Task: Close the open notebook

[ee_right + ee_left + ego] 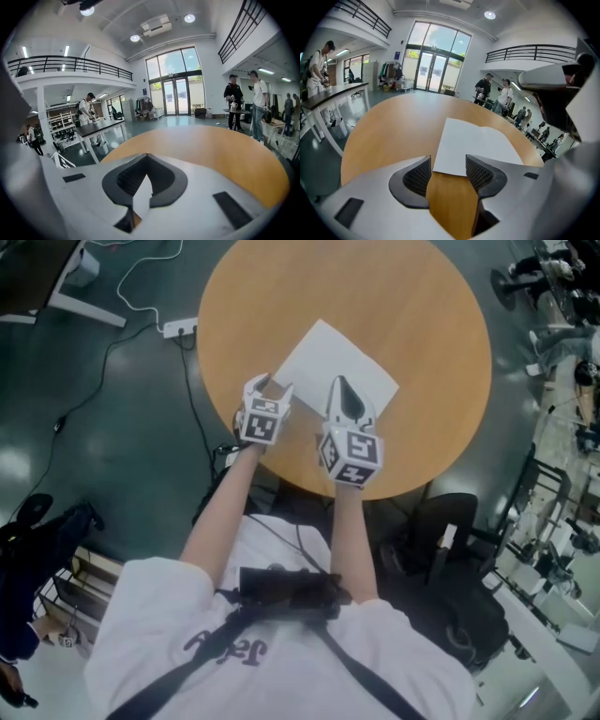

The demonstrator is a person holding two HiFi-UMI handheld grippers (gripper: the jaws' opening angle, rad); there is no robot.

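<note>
The notebook [333,371] lies mid-table [422,334], its near corner between the left gripper's [269,383] parted jaws. The right gripper's [349,399] jaws meet over the page. A shallow bite would likely just shove the notebook along.

Left hand-held gripper [448,163], jaws wide apart
</note>
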